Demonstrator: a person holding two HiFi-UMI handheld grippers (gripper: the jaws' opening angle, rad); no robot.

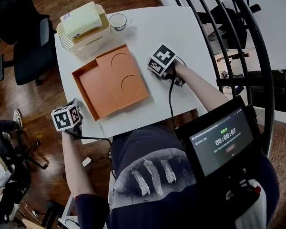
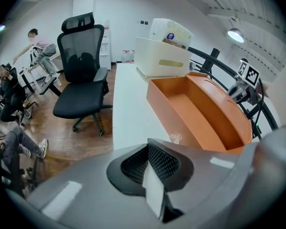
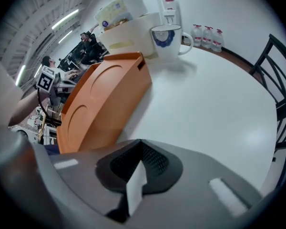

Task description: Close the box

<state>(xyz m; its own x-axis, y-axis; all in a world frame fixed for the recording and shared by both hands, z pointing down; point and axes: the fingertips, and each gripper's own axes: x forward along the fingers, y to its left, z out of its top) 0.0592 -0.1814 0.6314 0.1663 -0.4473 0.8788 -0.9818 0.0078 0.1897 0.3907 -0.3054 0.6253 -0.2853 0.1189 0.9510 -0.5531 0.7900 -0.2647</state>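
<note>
An orange box (image 1: 109,82) lies in the middle of the white table (image 1: 181,32). Its lid (image 1: 124,75), embossed with two circles, rests slanted over the right part, and the left part of the tray (image 1: 88,87) is open. In the left gripper view the tray's empty inside (image 2: 200,113) shows. In the right gripper view the lid (image 3: 102,99) rises at a tilt. My left gripper (image 1: 69,116) (image 2: 150,168) is shut and empty at the table's front left corner. My right gripper (image 1: 162,61) (image 3: 138,168) is shut and empty just right of the box.
A white basket (image 1: 83,25) (image 2: 162,58) holding a pale pack stands behind the box, with a mug (image 1: 117,21) (image 3: 167,42) beside it. A black office chair (image 1: 24,46) is left of the table and a black railing (image 1: 238,42) right. People sit in the background.
</note>
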